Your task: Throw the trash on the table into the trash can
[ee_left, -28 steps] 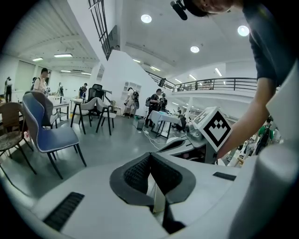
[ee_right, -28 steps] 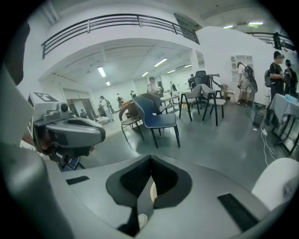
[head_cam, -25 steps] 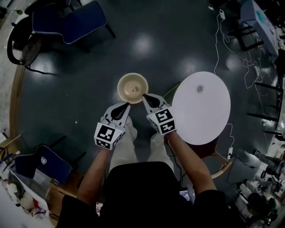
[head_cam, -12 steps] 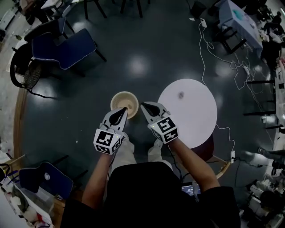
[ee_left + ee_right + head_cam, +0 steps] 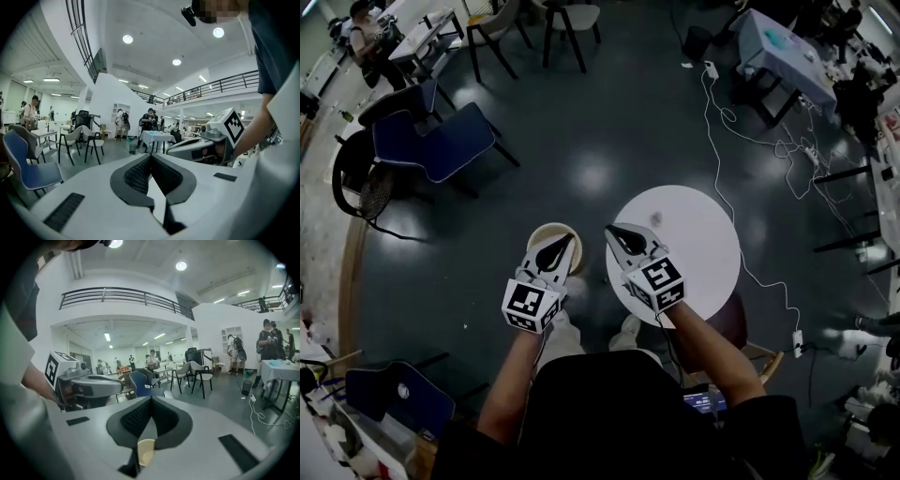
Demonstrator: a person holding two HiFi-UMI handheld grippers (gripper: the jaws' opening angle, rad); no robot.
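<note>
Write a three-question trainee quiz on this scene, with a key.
1. Short answer: how do the jaws of the right gripper stand?
2. Multiple choice: in the head view, which gripper overlaps the trash can? A) left gripper B) right gripper C) neither
3. True or false: the small grey item lies inside the trash can.
Key: 1. Shut, with nothing gripped. 2. A. 3. False; it lies on the white round table.
</note>
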